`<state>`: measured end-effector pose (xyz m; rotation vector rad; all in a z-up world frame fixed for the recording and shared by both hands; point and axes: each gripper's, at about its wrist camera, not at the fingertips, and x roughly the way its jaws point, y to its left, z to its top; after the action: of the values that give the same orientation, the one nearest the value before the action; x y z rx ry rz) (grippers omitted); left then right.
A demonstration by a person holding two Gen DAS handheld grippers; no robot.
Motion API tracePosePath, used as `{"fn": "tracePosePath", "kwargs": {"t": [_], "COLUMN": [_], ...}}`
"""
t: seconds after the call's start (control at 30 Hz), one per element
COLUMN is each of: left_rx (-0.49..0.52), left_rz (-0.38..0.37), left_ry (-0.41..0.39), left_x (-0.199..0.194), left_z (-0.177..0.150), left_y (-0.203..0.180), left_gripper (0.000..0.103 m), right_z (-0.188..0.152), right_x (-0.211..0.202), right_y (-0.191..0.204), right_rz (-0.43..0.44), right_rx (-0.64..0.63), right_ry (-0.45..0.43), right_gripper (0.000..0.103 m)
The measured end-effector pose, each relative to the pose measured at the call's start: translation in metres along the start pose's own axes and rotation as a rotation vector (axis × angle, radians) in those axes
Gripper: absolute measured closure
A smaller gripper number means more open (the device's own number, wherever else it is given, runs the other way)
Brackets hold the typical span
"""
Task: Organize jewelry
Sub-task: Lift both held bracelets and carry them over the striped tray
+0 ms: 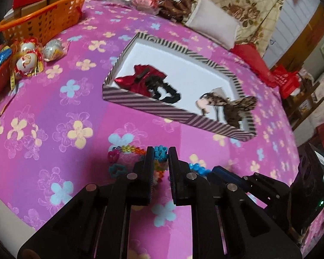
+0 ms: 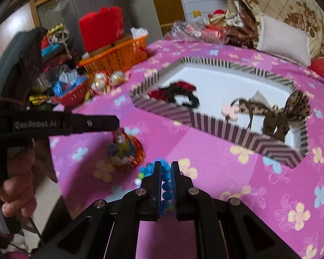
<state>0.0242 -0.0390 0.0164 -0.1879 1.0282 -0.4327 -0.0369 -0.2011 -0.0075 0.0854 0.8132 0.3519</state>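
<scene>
Left wrist view: our left gripper (image 1: 159, 151) sits at bottom centre, jaws narrowed to a slim gap over a multicoloured beaded piece (image 1: 127, 150) with teal beads showing between the tips; we can't tell whether the fingers actually pinch it or just straddle it. The striped box (image 1: 183, 119) lies centre to right of frame, well apart from the tips, already holding a red scrunchie (image 1: 138, 78), a black scrunchie (image 1: 165, 90) and a leopard-print bow (image 1: 233, 105). Risk as we judge it: if the left jaws only catch one loop, the rest drags on the pink floral cloth (image 1: 43, 129) and slips free on lift. Right wrist view: our right gripper (image 2: 166, 165) at bottom centre is closed down on a blue bead bracelet (image 2: 166, 186), beads stacked in the gap between the fingers, more bunched at the tips. The box sits upper right of frame, near wall between the tips and the tray floor. Risk: round beads can roll out of a flat pinch in transit, and a low carry would clip the box wall. The left gripper enters from the left edge, near the orange beaded ornament (image 2: 127, 151); the two tools are close, so a collision is possible.
</scene>
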Motion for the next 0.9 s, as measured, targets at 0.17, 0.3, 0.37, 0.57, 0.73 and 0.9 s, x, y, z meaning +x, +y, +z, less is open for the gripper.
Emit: {"fn": "tracePosePath", "kwargs": {"t": [0.17,0.3,0.37,0.57,0.73,0.9], "left_rx": [0.003,0.021,0.033,0.065,0.081,0.107], "left_rz": [-0.026,-0.022,-0.018,-0.002,0.031,0.069], "left_ry": [-0.038,-0.07,-0.085,-0.125,-0.137,-0.145], "left_x": [-0.024,-0.042,-0.049,-0.063,-0.06,-0.052], "left_z": [0.007,0.012,0.016,0.032,0.045,0.054], "left_y": [-0.007,-0.015,-0.019,-0.031,-0.038,-0.046], "left_gripper": [0.091,0.091,0.091,0.091,0.091,0.091], "right_z": [0.011,0.018,0.023,0.038,0.051,0.064], "right_x": [-0.023,-0.038,-0.046,-0.061,-0.067,-0.068], "right_y": [0.008,0.011,0.01,0.005,-0.003,-0.017], "right_rz": [0.022,0.027,0.024,-0.003,-0.037,-0.068], "right_rx": [-0.003,-0.006,-0.009,-0.017,-0.024,-0.02], "right_ry": [-0.049,-0.08,-0.096,-0.125,-0.138,-0.141], "right_gripper": [0.095,0.095,0.095,0.095,0.095,0.095]}}
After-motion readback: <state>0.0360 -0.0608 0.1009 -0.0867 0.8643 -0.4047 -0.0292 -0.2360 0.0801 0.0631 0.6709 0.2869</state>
